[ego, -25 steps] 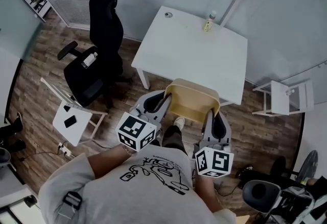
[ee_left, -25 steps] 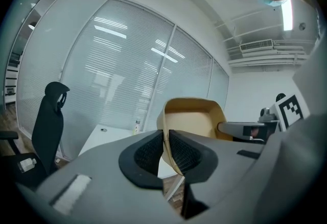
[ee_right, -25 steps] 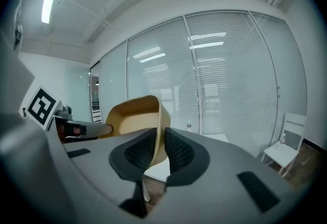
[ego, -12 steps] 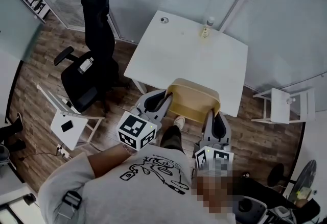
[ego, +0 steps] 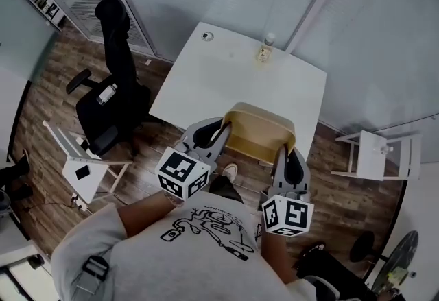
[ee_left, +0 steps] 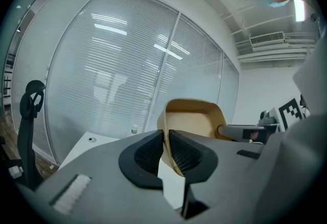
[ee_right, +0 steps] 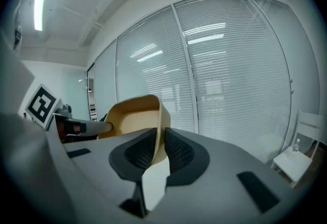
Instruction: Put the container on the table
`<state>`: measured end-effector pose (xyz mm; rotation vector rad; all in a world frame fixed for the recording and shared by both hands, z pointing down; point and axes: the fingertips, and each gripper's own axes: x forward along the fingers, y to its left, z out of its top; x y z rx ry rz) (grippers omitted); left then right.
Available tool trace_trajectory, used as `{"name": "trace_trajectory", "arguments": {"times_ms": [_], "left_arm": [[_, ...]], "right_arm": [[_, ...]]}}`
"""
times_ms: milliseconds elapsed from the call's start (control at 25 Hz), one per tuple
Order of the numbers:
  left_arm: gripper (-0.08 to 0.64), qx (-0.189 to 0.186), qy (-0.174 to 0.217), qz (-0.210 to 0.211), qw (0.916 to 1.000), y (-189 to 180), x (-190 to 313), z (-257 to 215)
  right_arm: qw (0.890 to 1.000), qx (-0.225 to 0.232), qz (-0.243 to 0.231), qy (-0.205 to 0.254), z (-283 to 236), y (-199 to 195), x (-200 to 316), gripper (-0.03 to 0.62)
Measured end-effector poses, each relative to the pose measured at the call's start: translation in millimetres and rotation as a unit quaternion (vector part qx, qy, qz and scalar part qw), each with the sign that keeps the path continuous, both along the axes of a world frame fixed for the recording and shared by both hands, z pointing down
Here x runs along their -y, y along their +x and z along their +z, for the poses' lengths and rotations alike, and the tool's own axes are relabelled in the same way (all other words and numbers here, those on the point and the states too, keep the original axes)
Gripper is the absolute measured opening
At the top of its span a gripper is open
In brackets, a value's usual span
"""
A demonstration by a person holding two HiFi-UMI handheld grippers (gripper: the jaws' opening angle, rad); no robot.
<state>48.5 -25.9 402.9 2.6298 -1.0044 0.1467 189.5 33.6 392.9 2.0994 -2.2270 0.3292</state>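
Holding the tan container (ego: 260, 134) by two opposite walls, you have your left tongs (ego: 222, 131) clamped on its left rim and your right tongs (ego: 283, 153) clamped on its right rim; each gripper view shows the thin wall pinched tight. The container hangs in the air before your chest, overlapping the near edge of the white surface (ego: 219, 80) in the head view. A small bottle (ego: 263, 53) stands at the far edge, well apart

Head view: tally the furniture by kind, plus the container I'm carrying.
White rectangular table: 1
Black office chair: 1
Small white chairs: 2
Tan plastic container: 1
Total: 5
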Motion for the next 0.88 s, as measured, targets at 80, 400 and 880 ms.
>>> {"name": "trace_trajectory", "arguments": {"times_ms": [80, 400, 880], "left_arm": [[0.031, 0.002, 0.0, -0.004, 1.0, 14, 11, 1], [0.031, 0.004, -0.004, -0.02, 0.9998, 58, 52, 7], [0.031, -0.002, -0.006, -0.031, 0.9995, 52, 101, 7]], "right_arm": [[1.0, 0.002, -0.004, 0.0, 1, 14, 12, 0.034], [1.0, 0.009, -0.016, -0.003, 9, 60, 58, 0.034], [1.0, 0.004, -0.025, -0.007, 9, 55, 106, 0.034]]}}
